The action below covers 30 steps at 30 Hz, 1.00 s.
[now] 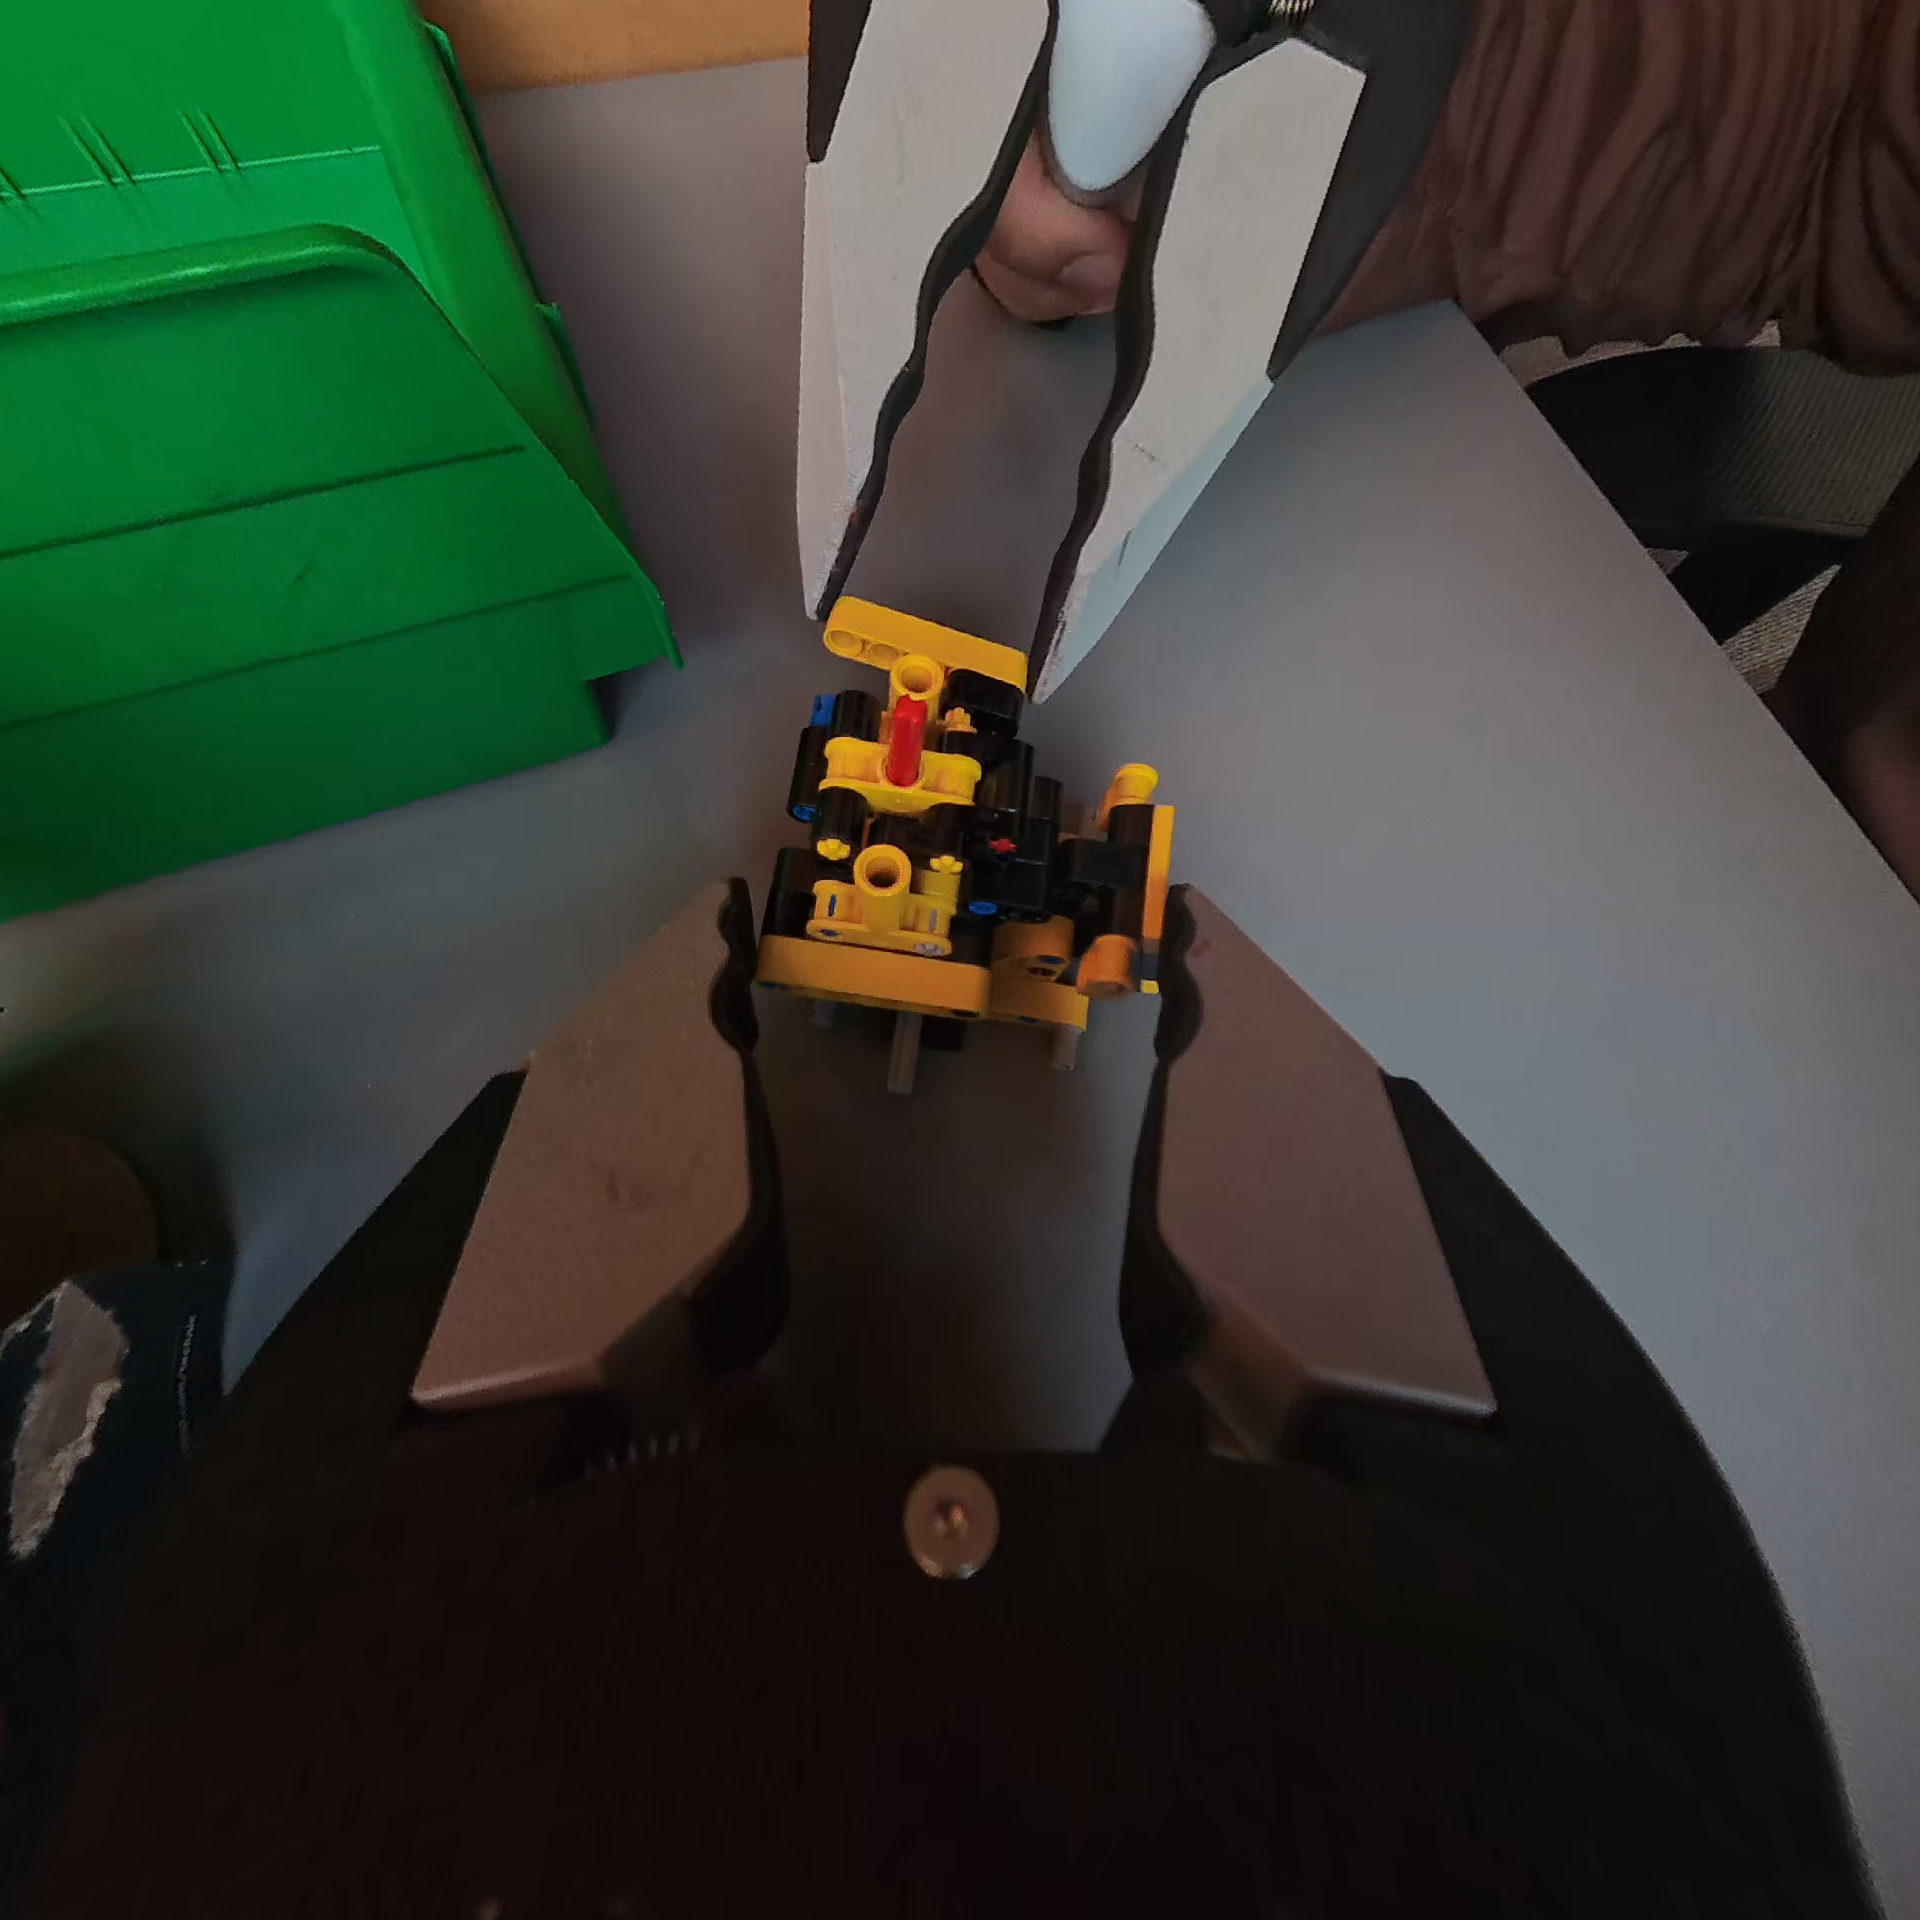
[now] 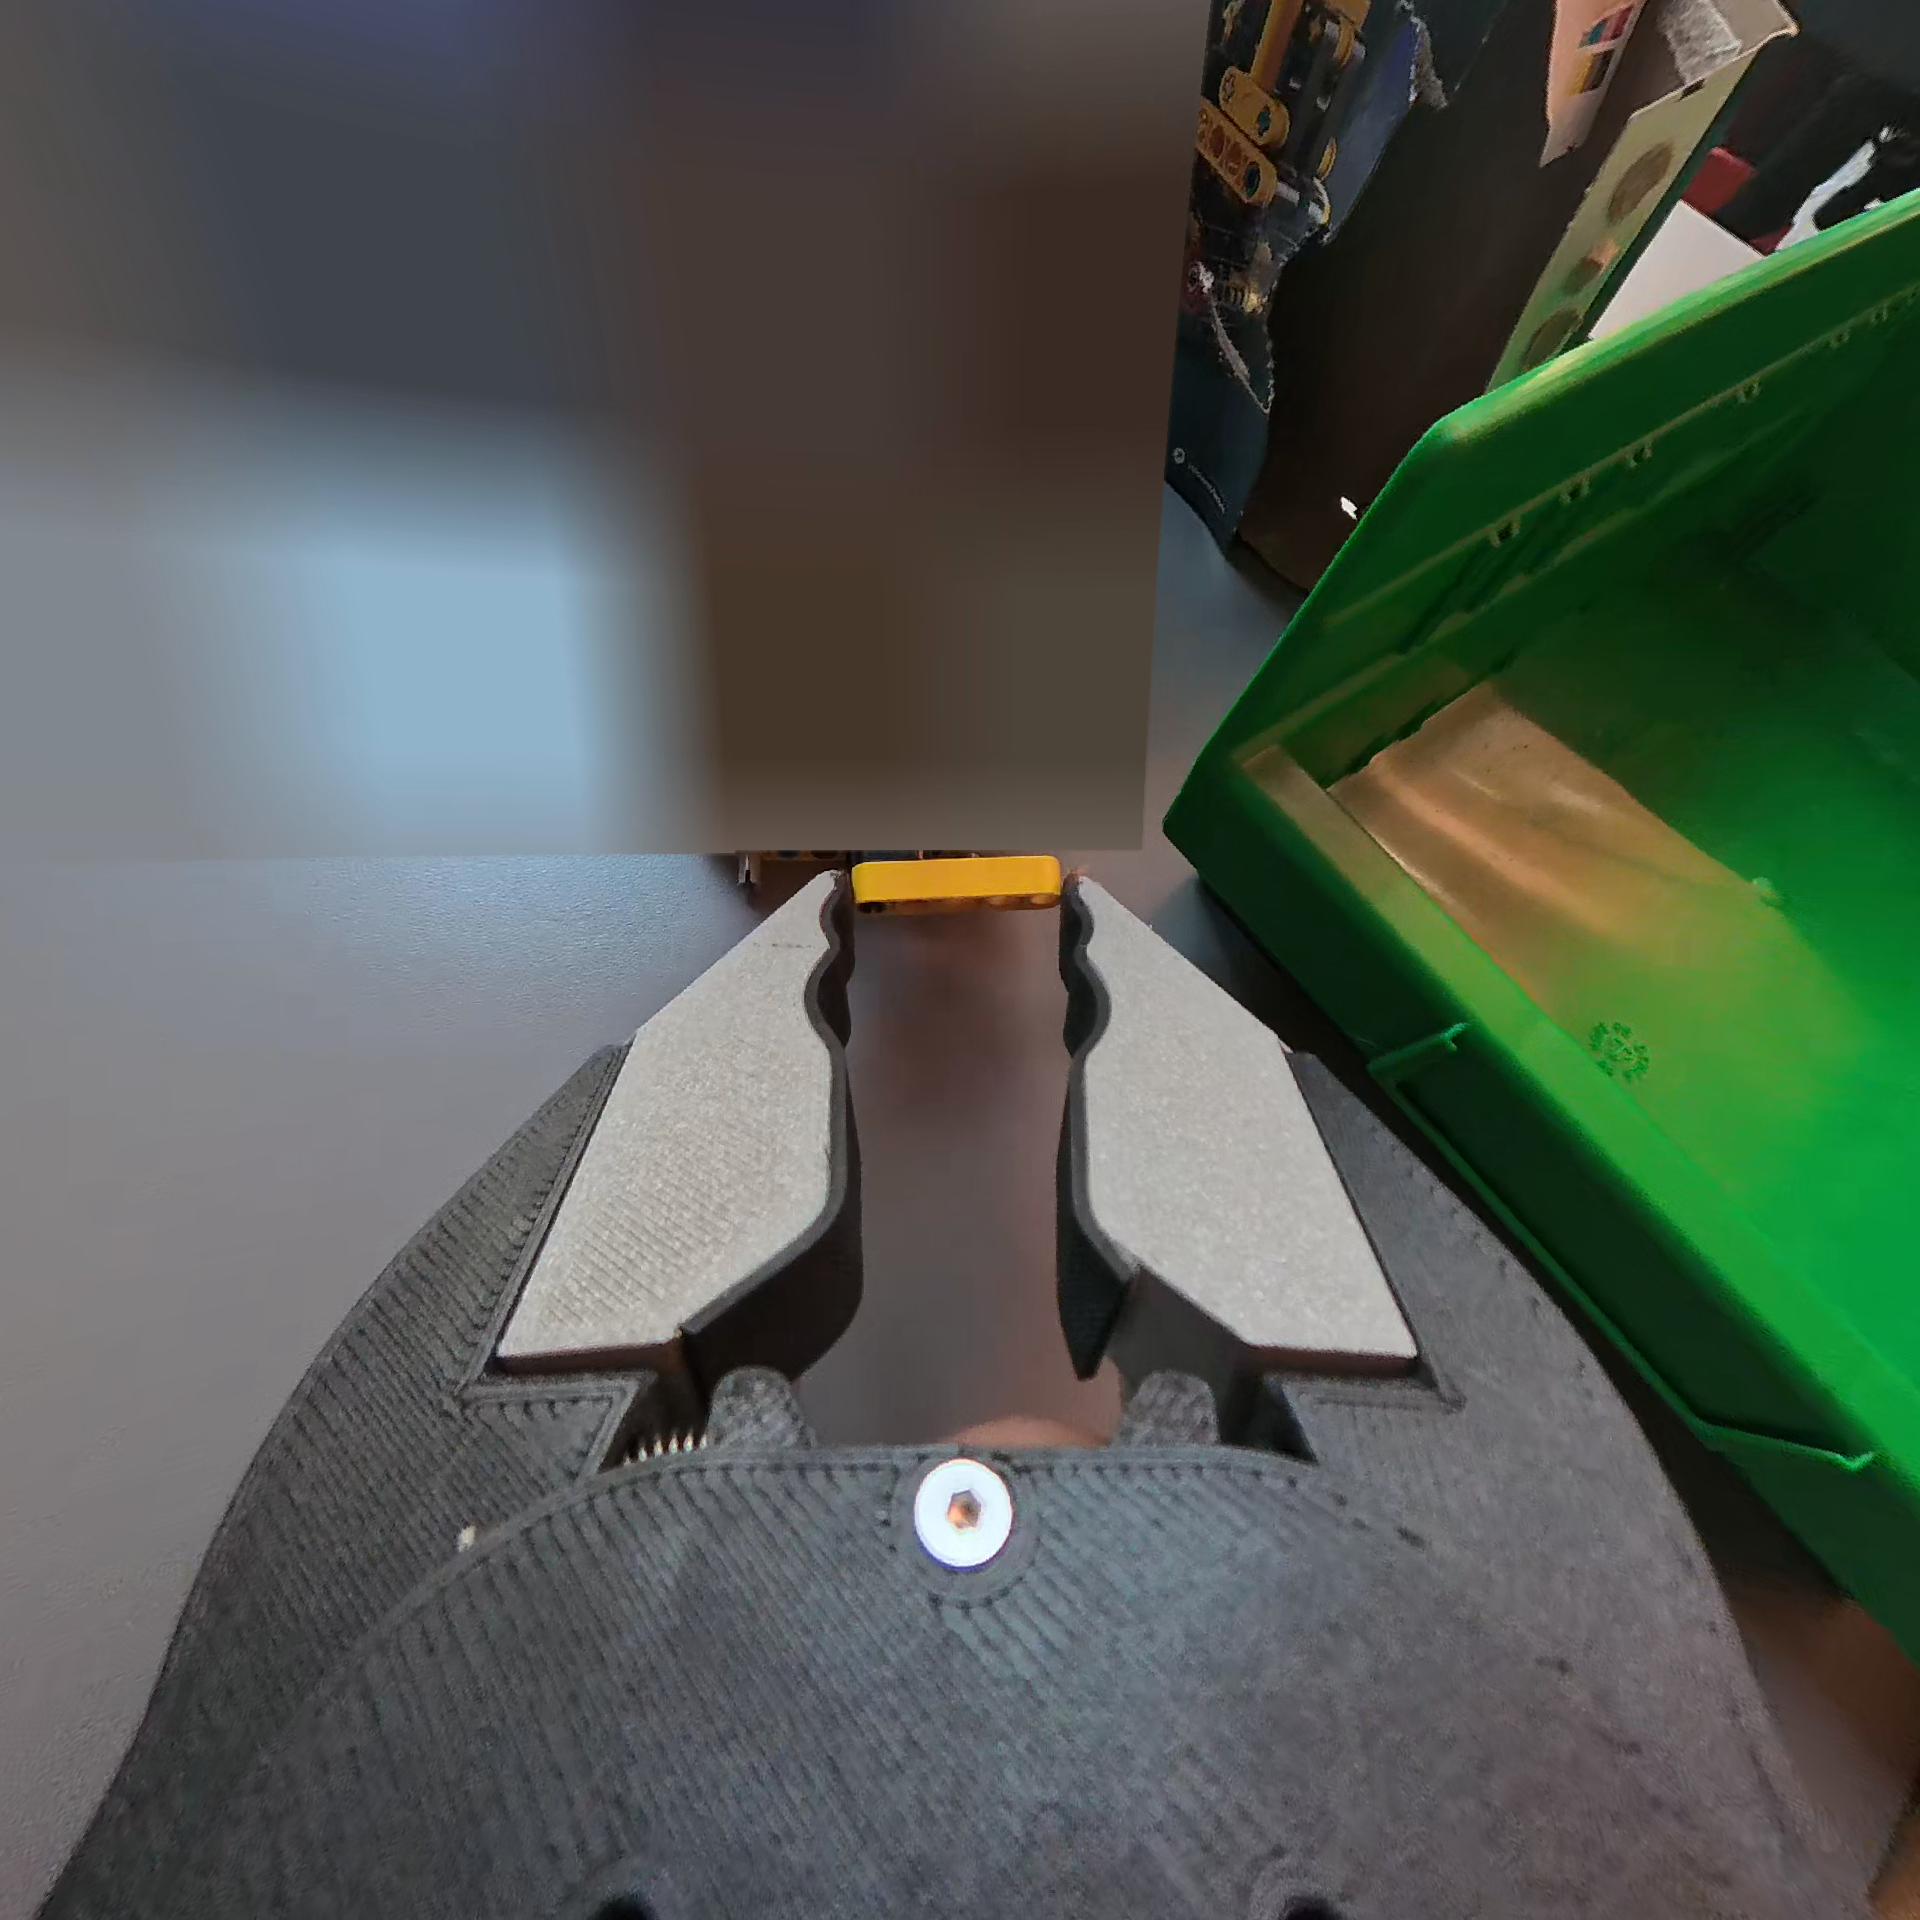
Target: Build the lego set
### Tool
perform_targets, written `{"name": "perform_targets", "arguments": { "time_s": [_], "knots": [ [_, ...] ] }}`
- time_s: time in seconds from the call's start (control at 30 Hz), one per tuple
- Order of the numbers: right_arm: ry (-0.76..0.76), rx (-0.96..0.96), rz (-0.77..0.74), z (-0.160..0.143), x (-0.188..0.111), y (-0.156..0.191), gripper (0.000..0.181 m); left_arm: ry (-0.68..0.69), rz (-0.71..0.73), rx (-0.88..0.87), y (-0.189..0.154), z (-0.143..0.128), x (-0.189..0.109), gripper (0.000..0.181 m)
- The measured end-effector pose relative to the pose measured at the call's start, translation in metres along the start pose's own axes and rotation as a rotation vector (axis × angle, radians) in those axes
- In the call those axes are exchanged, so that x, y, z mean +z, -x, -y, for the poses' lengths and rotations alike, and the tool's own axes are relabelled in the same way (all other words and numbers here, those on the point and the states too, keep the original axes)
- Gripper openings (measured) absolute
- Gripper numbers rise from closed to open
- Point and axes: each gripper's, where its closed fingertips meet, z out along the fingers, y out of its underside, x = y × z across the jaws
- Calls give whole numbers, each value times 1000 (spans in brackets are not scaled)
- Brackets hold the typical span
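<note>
A yellow and black lego model (image 1: pixel 935 862) with a red pin on top sits between my left gripper's (image 1: pixel 956 925) fingertips, which press on both its sides just over the grey table (image 1: pixel 1455 831). My right gripper (image 1: pixel 935 644) comes in from the far side, shut on a short yellow beam (image 1: pixel 925 649) held at the model's far top edge. In the right wrist view the yellow beam (image 2: pixel 956 883) spans the gap between the right gripper's (image 2: pixel 954 888) tips. A blurred patch hides most of the model there.
A large green bin (image 1: pixel 291 468) stands on the table left of the model and shows in the right wrist view (image 2: pixel 1558 831). The lego set's box (image 2: pixel 1247 156) stands behind it. A hand (image 1: pixel 1049 260) holds the right gripper. A dark chair (image 1: pixel 1714 447) is beyond the table edge. Some 4 cm of space lies between my two pairs of fingers.
</note>
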Motion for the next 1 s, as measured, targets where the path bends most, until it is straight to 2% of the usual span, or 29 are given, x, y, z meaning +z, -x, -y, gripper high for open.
{"name": "perform_targets", "arguments": {
  "time_s": [0.03,0.7,1.0],
  "knots": [
    [-1,-2,5,0,0,0,37,5,-1,2,0,0,0,77],
    [5,-58,37,1,2,4,37,116,-3,1,-3,-4,-1,76],
    [25,-124,-17,4,1,3,37,152,16,-19,-3,-5,-1,76]
  ]
}}
